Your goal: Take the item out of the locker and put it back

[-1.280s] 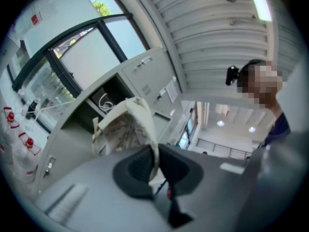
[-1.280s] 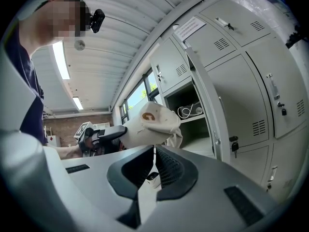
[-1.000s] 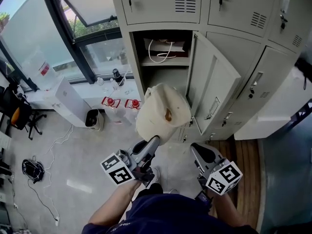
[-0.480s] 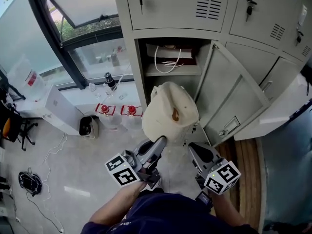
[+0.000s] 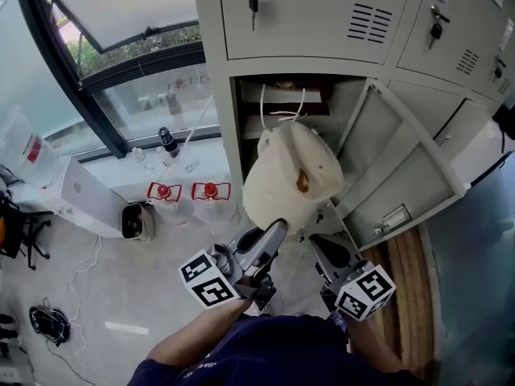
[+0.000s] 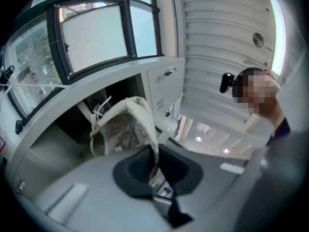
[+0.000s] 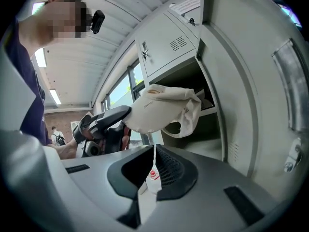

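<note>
- The left gripper (image 5: 276, 230) has its jaws clenched on a strip of the cream cloth bag (image 5: 290, 179).
- The bag is held up in the air in the middle of the frame. It is right in front of the open locker (image 5: 232, 127), just below the shelf inside.
- The locker door (image 5: 406, 175) is swung open to the right.
- A paper bag with white string handles (image 5: 282, 96) sits on that shelf.
- The right gripper (image 5: 320, 246) is low down, just right of the left one. Its jaws look closed with nothing in them, and it stays apart from the bag.
</note>
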